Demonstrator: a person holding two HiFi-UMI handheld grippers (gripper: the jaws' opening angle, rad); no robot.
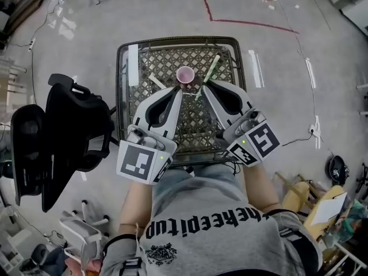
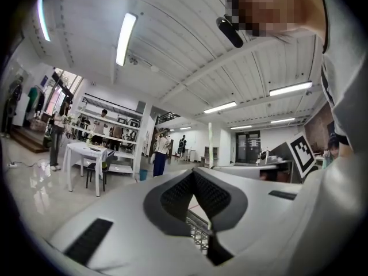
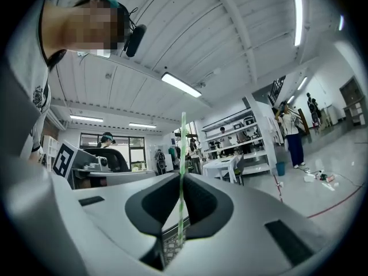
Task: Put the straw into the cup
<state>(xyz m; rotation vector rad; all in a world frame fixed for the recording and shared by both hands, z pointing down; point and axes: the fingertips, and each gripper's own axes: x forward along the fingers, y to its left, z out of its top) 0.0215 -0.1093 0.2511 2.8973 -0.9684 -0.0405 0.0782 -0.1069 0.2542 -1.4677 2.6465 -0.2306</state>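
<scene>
**Straw clamped, cup just ahead**

My right gripper (image 3: pixel 181 180) has its jaws clenched on the green straw (image 3: pixel 183 142). Most of the straw's length runs out free past the tips, toward 1 o'clock in the head view. I judge that this leaves a long end to lower in. My left gripper (image 2: pixel 193 174) has its jaws pressed together on nothing and sits idle alongside. The pink cup (image 1: pixel 185 74) stands upright on the lattice table (image 1: pixel 201 128) at 12 o'clock, just beyond both tips. The straw is close at the cup's 3 o'clock, not yet inside.
</scene>
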